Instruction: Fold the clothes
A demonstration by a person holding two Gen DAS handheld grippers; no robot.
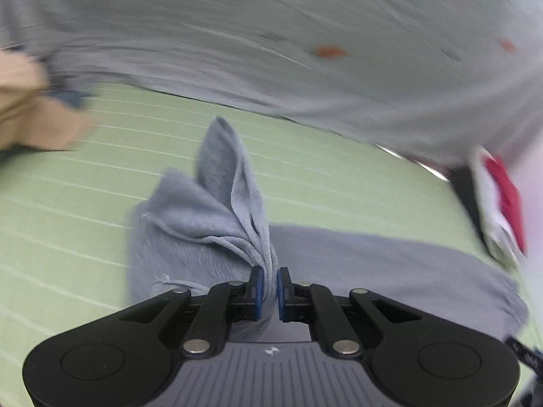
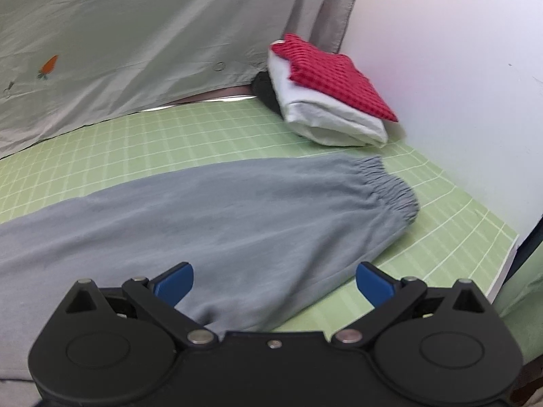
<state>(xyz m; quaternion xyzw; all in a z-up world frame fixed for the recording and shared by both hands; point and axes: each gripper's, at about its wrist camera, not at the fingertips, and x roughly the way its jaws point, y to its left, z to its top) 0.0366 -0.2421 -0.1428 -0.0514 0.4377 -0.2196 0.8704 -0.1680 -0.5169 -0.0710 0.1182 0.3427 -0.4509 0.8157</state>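
One grey garment fills the middle of the left wrist view, lying on a green gridded mat that covers the tabletop, with one bunched corner of it standing up in a peak. The left tongs are closed down to a narrow gap, their blue pads pinching a gathered fold of that grey cloth; a drawstring cord trails across the fabric just beside the grip. Behind the mat hangs one pale grey-green sheet, blurred, with two orange marks on it. At the left edge sits one tan shape, too blurred to name. At the right edge one folded stack shows red over white. In the right wrist view the same grey garment lies stretched flat across the mat, its single elastic cuff pointing toward the far right corner. The right tongs stand wide open, hovering over the near edge of the cloth with nothing between the blue pads. One folded stack sits at the back of the mat beside a white wall: three layers counted, red checked on top, white below, something dark underneath. The sheet carries one carrot motif.
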